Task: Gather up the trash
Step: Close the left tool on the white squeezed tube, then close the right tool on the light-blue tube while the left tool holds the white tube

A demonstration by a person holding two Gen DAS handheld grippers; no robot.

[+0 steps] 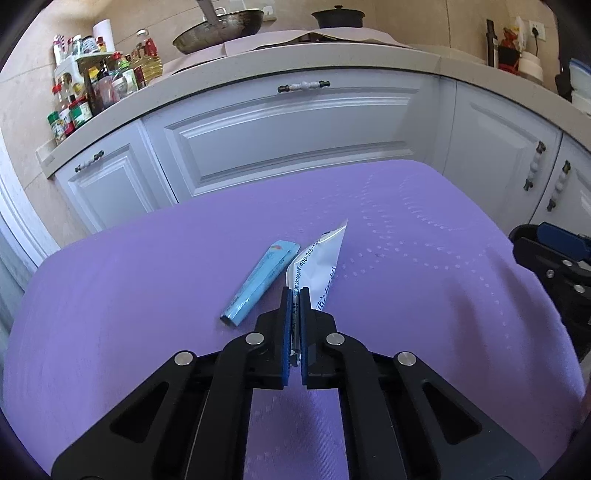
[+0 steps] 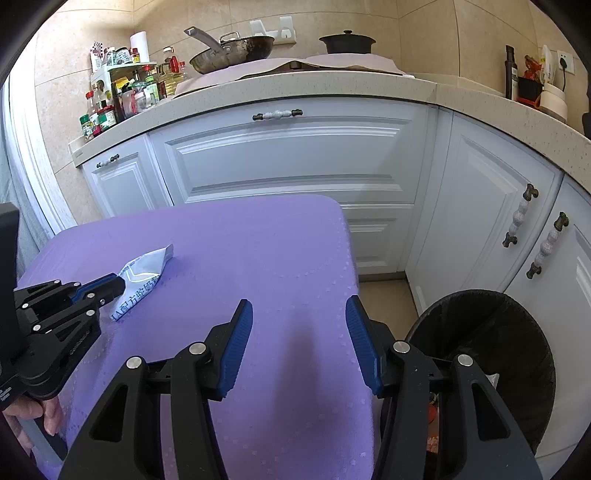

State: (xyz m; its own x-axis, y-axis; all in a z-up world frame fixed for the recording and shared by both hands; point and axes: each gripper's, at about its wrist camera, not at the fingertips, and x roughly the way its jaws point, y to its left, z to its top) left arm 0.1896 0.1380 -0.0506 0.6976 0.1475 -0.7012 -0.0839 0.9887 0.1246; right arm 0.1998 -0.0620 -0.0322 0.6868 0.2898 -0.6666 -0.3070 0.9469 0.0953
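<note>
A white crumpled wrapper (image 1: 317,264) with blue print lies on the purple tablecloth (image 1: 147,277), and my left gripper (image 1: 294,295) is shut on its near end. A light blue flat packet (image 1: 260,282) rests on the cloth just left of the wrapper, untouched. In the right wrist view the left gripper (image 2: 120,286) pinches the same wrapper (image 2: 142,275) at the left. My right gripper (image 2: 299,310) stands open over the cloth's right edge, with nothing between its blue pads. A black bin (image 2: 491,354) with a black liner stands on the floor to its right.
White kitchen cabinets (image 1: 291,136) rise close behind the table under a speckled counter (image 2: 295,88). Several spice bottles (image 1: 85,92), a wok (image 1: 218,27) and a black pot (image 1: 338,16) sit on the counter. A hand (image 2: 33,417) grips the left tool's handle.
</note>
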